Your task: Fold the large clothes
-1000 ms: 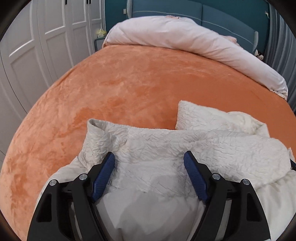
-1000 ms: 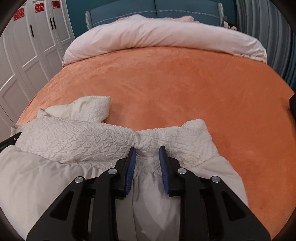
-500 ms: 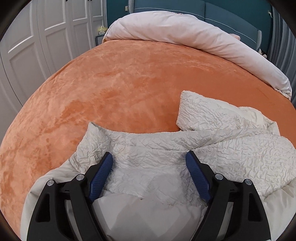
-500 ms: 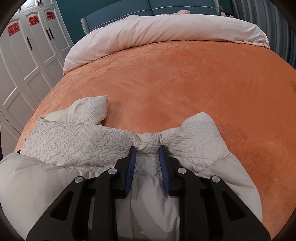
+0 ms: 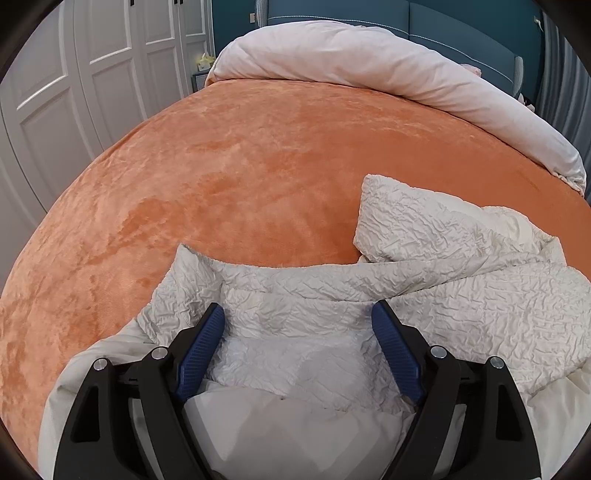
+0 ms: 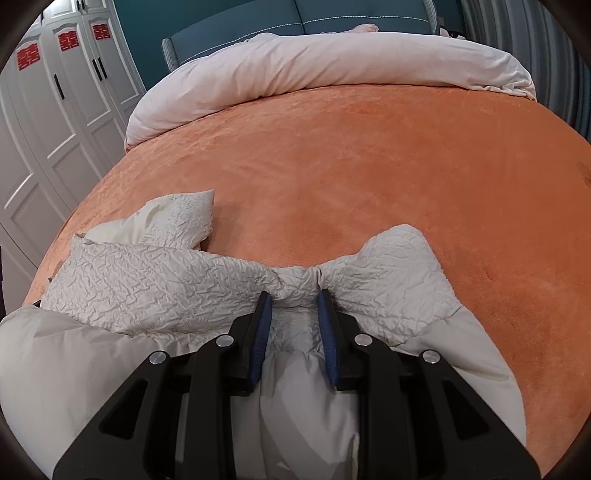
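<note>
A large cream garment (image 5: 443, 280) with a crinkled quilted shell and a smooth pale lining lies crumpled at the near edge of the orange bed. My left gripper (image 5: 297, 308) stands open and wide over its crinkled edge; the cloth lies loosely between the blue pads (image 5: 205, 343) without being pinched. In the right wrist view the same garment (image 6: 147, 273) spreads out to the left. My right gripper (image 6: 294, 294) is shut on a bunched fold of it, and the fabric puckers into a knot at the fingertips.
The orange plush bedspread (image 5: 258, 166) stretches away past the garment. A rolled pale duvet (image 6: 314, 66) lies across the head of the bed under a blue headboard (image 6: 258, 18). White wardrobe doors (image 5: 74, 74) stand along the left side.
My left gripper has sunk slightly toward the garment with its jaws a touch wider. The right gripper has kept its grip on the bunched fold and barely moved.
</note>
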`<state>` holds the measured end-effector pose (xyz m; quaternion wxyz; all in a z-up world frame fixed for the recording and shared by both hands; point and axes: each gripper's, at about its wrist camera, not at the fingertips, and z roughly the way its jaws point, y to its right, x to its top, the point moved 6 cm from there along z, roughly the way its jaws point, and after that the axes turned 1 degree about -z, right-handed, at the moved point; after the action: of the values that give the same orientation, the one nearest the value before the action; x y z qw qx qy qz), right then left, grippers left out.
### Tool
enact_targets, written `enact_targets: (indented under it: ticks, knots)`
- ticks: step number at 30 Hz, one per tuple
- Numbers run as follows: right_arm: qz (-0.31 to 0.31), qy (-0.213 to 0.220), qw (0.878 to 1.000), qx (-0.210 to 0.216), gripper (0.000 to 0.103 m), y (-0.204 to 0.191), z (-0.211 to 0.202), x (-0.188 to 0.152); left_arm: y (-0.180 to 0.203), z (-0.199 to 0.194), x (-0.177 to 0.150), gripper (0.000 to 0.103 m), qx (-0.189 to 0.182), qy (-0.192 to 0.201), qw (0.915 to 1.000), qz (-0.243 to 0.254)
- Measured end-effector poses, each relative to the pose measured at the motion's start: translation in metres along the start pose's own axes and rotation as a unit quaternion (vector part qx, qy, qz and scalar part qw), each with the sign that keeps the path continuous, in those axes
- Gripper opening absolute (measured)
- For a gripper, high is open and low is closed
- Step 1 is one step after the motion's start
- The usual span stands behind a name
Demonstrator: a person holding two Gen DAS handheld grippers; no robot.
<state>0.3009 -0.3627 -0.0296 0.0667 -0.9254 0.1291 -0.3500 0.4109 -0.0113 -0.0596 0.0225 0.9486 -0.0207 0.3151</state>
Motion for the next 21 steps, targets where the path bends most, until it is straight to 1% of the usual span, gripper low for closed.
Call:
enact_targets:
  ticks: [2, 3, 4, 5, 6, 7, 9, 10, 12, 13, 14, 15, 17, 18, 20, 21]
  knots:
    - [-0.002, -0.003, 1.0, -0.005, 0.024, -0.002, -0.002, 0.002, 0.0, 0.0, 0.0, 0.082, 0.003, 0.0, 1.0, 0.002]
    - [-0.009, -0.008, 1.0, -0.017, 0.024, -0.005, -0.005, 0.005, 0.001, -0.001, 0.0, 0.082, 0.005, 0.0, 1.0, 0.002]
    - [-0.019, -0.006, 0.999, -0.039, 0.024, -0.009, -0.013, 0.01, 0.001, -0.002, 0.0, 0.082, 0.008, 0.0, 1.0, 0.004]
    - [-0.027, 0.015, 0.998, -0.057, 0.027, -0.019, -0.031, 0.02, 0.001, -0.002, 0.0, 0.082, 0.009, -0.001, 0.9999, 0.005]
    - [-0.023, 0.038, 0.998, -0.041, 0.027, -0.028, -0.047, 0.029, 0.001, -0.003, -0.001, 0.082, 0.01, -0.001, 0.9999, 0.006]
    - [-0.014, 0.061, 0.998, -0.007, 0.027, -0.046, -0.067, 0.041, 0.001, -0.003, -0.001, 0.082, 0.009, -0.001, 0.9999, 0.005]
    - [-0.024, 0.071, 0.997, 0.028, 0.027, -0.078, -0.085, 0.056, 0.001, -0.003, 0.0, 0.082, 0.01, 0.0, 0.9999, 0.005]
    - [-0.045, 0.06, 0.996, 0.044, 0.027, -0.097, -0.085, 0.06, 0.001, -0.003, 0.0, 0.082, 0.01, 0.0, 0.9999, 0.006]
    - [-0.098, 0.029, 0.993, 0.056, 0.027, -0.134, -0.071, 0.058, 0.001, -0.004, 0.0, 0.082, 0.011, 0.001, 0.9999, 0.006]
    - [-0.124, 0.015, 0.991, 0.048, 0.027, -0.146, -0.059, 0.053, 0.001, -0.004, 0.0, 0.082, 0.011, 0.001, 0.9999, 0.006]
    - [-0.138, 0.007, 0.99, 0.04, 0.027, -0.151, -0.05, 0.048, 0.001, -0.004, 0.0, 0.082, 0.011, 0.001, 0.9999, 0.006]
    - [-0.149, -0.016, 0.988, 0.029, 0.027, -0.153, -0.03, 0.04, 0.001, -0.005, 0.0, 0.082, 0.011, 0.0, 0.9999, 0.006]
    - [-0.129, -0.061, 0.989, 0.028, 0.025, -0.145, 0.002, 0.025, 0.001, -0.005, 0.0, 0.082, 0.009, 0.001, 0.9999, 0.004]
    - [-0.105, -0.071, 0.991, 0.041, 0.024, -0.137, 0.015, 0.019, 0.001, -0.005, 0.0, 0.082, 0.009, 0.0, 1.0, 0.004]
    - [-0.084, -0.065, 0.993, 0.054, 0.024, -0.13, 0.023, 0.018, 0.002, -0.005, 0.0, 0.082, 0.01, 0.0, 0.9999, 0.004]
    - [-0.088, -0.061, 0.993, 0.05, 0.024, -0.13, 0.027, 0.015, 0.001, -0.005, 0.0, 0.082, 0.01, 0.0, 0.9999, 0.004]
